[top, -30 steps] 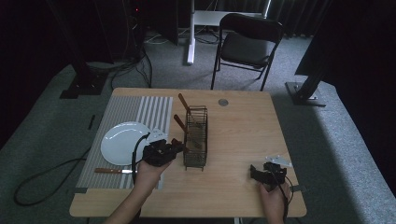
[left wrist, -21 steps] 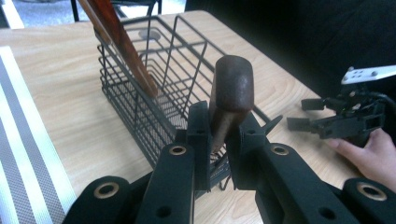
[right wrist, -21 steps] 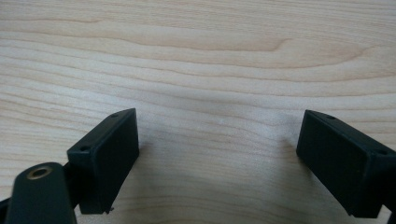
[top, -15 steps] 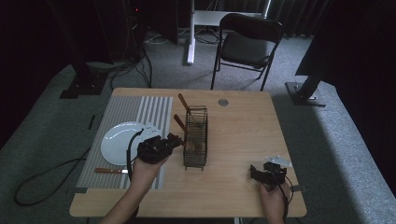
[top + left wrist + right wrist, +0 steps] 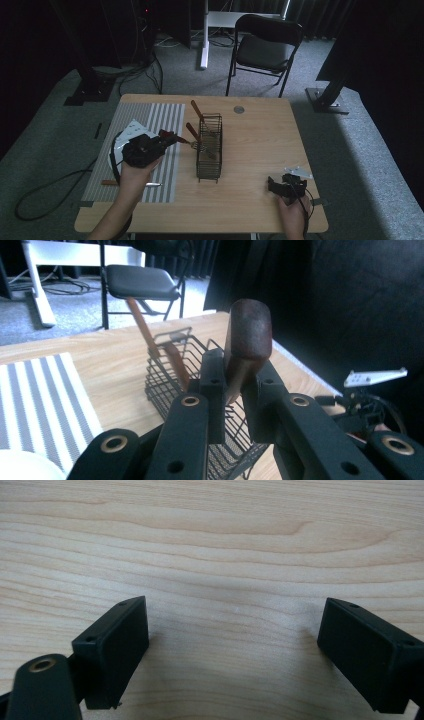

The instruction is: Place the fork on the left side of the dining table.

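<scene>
My left gripper (image 5: 161, 140) is shut on a dark wooden-handled utensil (image 5: 179, 139), held off the table just left of the black wire basket (image 5: 209, 165). In the left gripper view the rounded handle (image 5: 247, 335) sticks up past the gripper (image 5: 236, 374), with the basket (image 5: 167, 385) behind it. The utensil's other end is hidden. Two wooden-handled utensils (image 5: 196, 111) lean out of the basket. My right gripper (image 5: 285, 186) rests on the table at the front right. Its jaws (image 5: 240, 645) stand wide open over bare wood.
A white plate (image 5: 131, 131), partly hidden by my left hand, lies on a striped mat (image 5: 165, 112). A wooden-handled knife (image 5: 131, 183) lies near the mat's front edge. A small round disc (image 5: 238, 109) sits at the table's far edge. A chair (image 5: 265, 50) stands beyond.
My left gripper has lifted with the utensil and shifted a little left, now partly over the plate. The right gripper has stayed put.
</scene>
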`<state>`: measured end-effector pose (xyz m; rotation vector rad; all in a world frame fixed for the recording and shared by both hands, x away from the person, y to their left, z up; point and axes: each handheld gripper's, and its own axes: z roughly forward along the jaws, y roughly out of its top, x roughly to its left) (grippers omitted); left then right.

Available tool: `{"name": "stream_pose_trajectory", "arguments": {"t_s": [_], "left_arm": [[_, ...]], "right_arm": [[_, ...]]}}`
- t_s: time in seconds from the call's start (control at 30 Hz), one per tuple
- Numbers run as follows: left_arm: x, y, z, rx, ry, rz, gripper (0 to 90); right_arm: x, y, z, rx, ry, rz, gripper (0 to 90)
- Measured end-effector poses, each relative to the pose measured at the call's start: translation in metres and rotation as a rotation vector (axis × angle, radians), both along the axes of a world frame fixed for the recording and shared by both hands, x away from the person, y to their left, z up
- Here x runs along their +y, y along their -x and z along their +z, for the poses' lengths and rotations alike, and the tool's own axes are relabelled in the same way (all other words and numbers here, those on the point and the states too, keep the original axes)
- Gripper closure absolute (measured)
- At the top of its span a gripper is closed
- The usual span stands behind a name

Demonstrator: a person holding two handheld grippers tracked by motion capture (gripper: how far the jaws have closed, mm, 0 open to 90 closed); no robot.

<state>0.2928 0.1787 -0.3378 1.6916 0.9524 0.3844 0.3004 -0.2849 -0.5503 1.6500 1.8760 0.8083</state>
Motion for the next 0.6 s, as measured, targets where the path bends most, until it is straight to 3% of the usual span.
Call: {"name": "stream_pose_trajectory", "arguments": {"t_s": [0.27,0.6], "left_arm": [[0.027,-0.002,0.004,0.006,0.0,0.059,80.5],[0.049,-0.017,-0.01,0.036,0.001,0.138,80.5]], "right_arm": [[0.0,0.0,0.0,0.0,0.0,0.0,12.6],[0.0,0.0,0.0,0.001,-0.001,-0.001,12.6]]}}
